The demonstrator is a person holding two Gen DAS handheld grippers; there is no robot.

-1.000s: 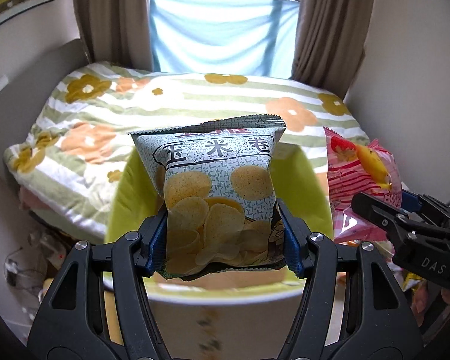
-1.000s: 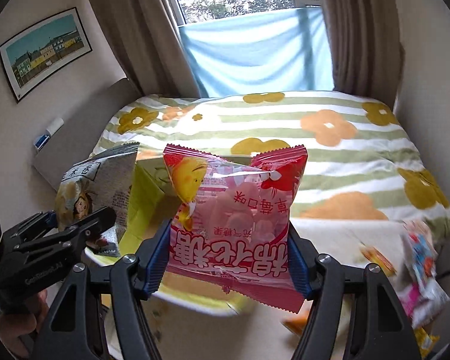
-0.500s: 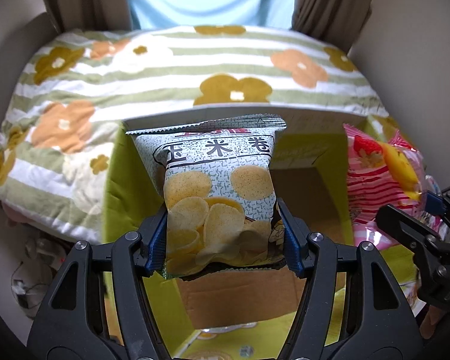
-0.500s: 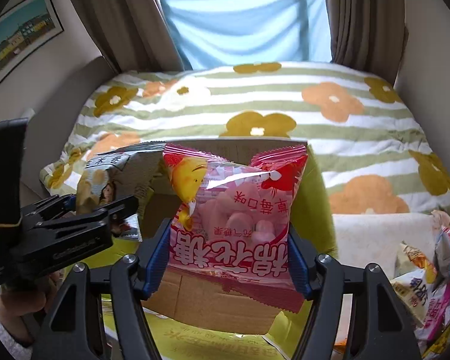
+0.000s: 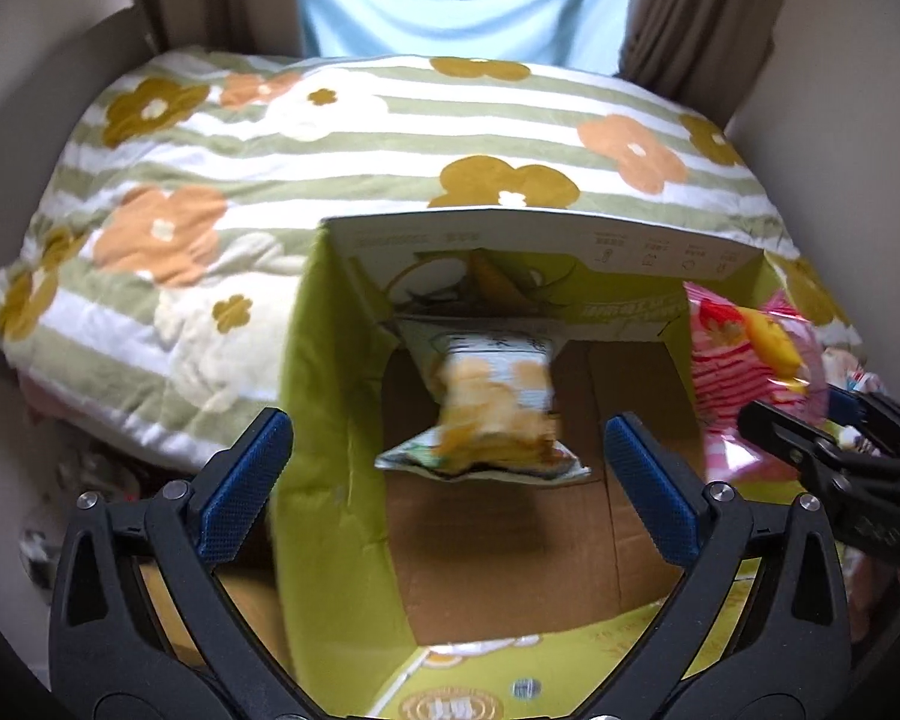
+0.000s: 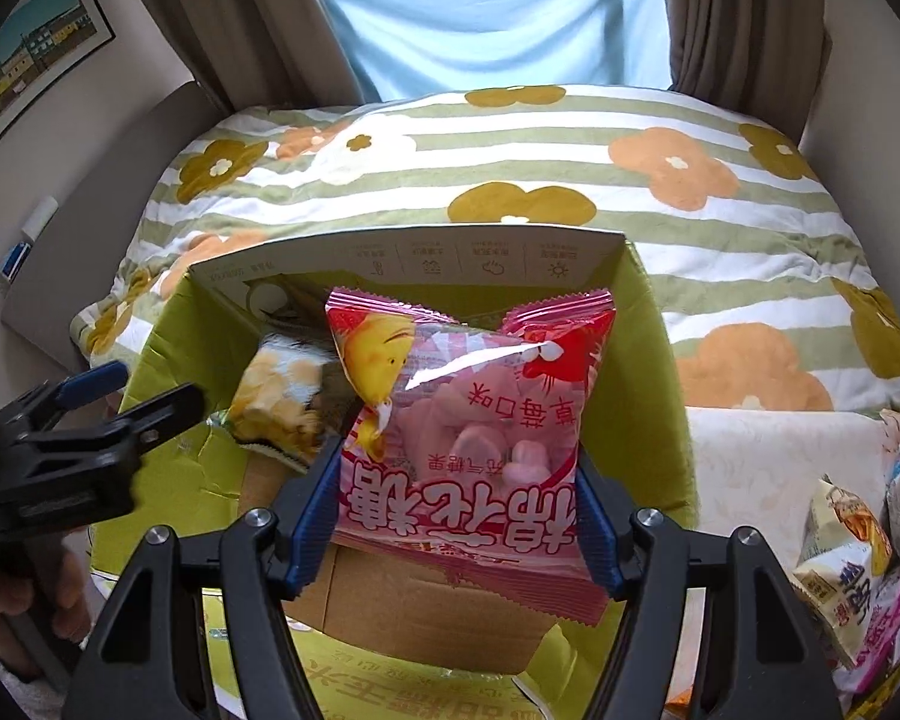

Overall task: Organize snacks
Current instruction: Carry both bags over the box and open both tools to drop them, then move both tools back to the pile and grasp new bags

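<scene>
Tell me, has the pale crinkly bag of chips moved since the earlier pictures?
Yes. The bag of chips has left the opening left gripper and now drops, blurred, into the green cardboard box, below the box's far flap.

Your left gripper [image 5: 447, 456] points steeply downward, its jaws opening wide, nothing pressed between the blue pads [image 5: 651, 489]. Your right gripper [image 6: 459, 513] points down likewise, jaws clamped on the pink bag [image 6: 471, 420] at both side edges.

blurred chip bag [image 5: 491, 402] inside green box [image 5: 330, 420]
</scene>
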